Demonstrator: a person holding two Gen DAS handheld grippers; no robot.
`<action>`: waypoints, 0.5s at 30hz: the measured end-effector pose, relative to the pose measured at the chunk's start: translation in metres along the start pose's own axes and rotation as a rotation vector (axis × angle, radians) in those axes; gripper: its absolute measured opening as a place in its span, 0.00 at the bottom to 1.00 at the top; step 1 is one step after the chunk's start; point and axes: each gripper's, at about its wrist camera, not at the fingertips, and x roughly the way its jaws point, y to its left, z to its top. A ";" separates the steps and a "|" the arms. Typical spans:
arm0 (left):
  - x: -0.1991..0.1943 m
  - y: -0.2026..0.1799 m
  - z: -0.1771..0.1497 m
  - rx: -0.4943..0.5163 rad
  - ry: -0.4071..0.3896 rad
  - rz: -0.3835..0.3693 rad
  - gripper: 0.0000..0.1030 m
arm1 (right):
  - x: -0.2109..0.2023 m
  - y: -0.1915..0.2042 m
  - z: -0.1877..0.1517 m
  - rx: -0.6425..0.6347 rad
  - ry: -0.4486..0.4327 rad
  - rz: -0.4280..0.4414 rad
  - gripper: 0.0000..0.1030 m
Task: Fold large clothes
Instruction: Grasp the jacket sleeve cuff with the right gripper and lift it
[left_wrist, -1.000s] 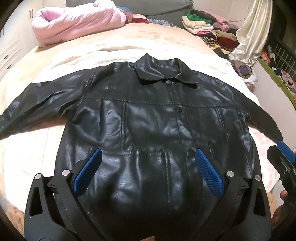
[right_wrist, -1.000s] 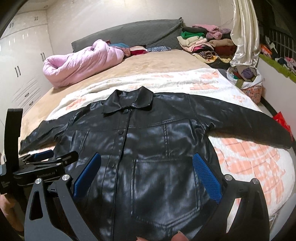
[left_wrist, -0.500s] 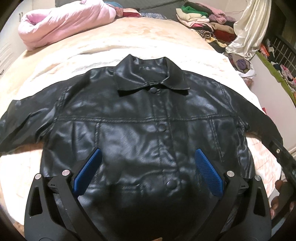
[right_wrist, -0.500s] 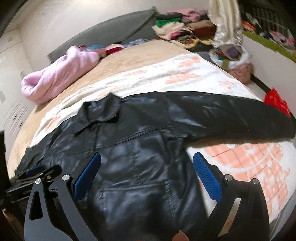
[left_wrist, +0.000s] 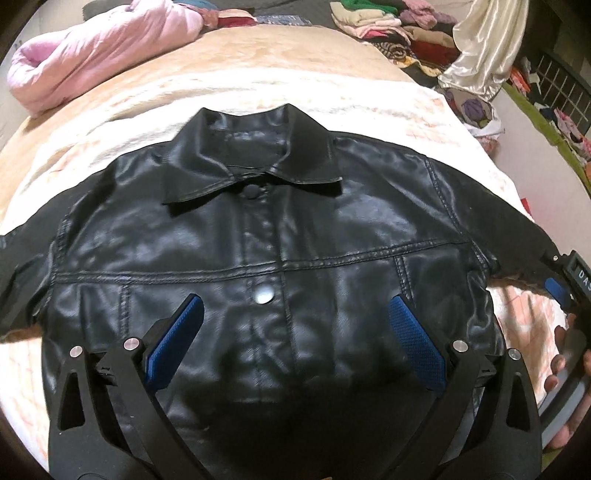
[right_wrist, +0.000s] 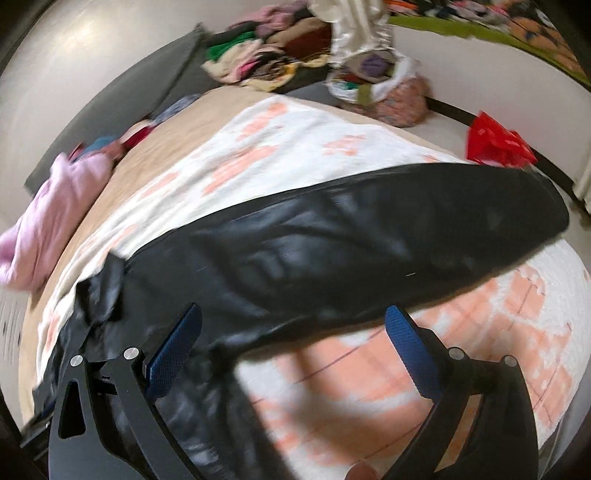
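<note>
**Black jacket spread flat on the bed, both tongs spread above it**

A black leather jacket (left_wrist: 280, 258) lies face up and buttoned on the white and peach blanket (left_wrist: 258, 96) that covers the bed, collar (left_wrist: 255, 162) toward the far edge, sleeves stretched out to both sides. The left tongs (left_wrist: 293, 343) hang over the jacket's chest, blue pads wide apart, gripping nothing. The right tongs (right_wrist: 293, 343) are also spread and empty, over the sleeve (right_wrist: 369, 240) that reaches toward the bed's right edge; this view is blurred. A pink quilt (left_wrist: 96, 51) sits at the far left corner of the bed.
</note>
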 end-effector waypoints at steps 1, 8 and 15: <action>0.003 -0.002 0.001 0.002 0.001 0.001 0.91 | 0.002 -0.005 0.002 0.012 -0.006 -0.008 0.96; 0.027 -0.021 0.013 0.041 0.015 -0.004 0.91 | 0.022 -0.074 0.013 0.230 -0.023 -0.075 0.96; 0.048 -0.040 0.026 0.057 0.030 0.000 0.91 | 0.035 -0.133 0.022 0.441 -0.039 -0.118 0.96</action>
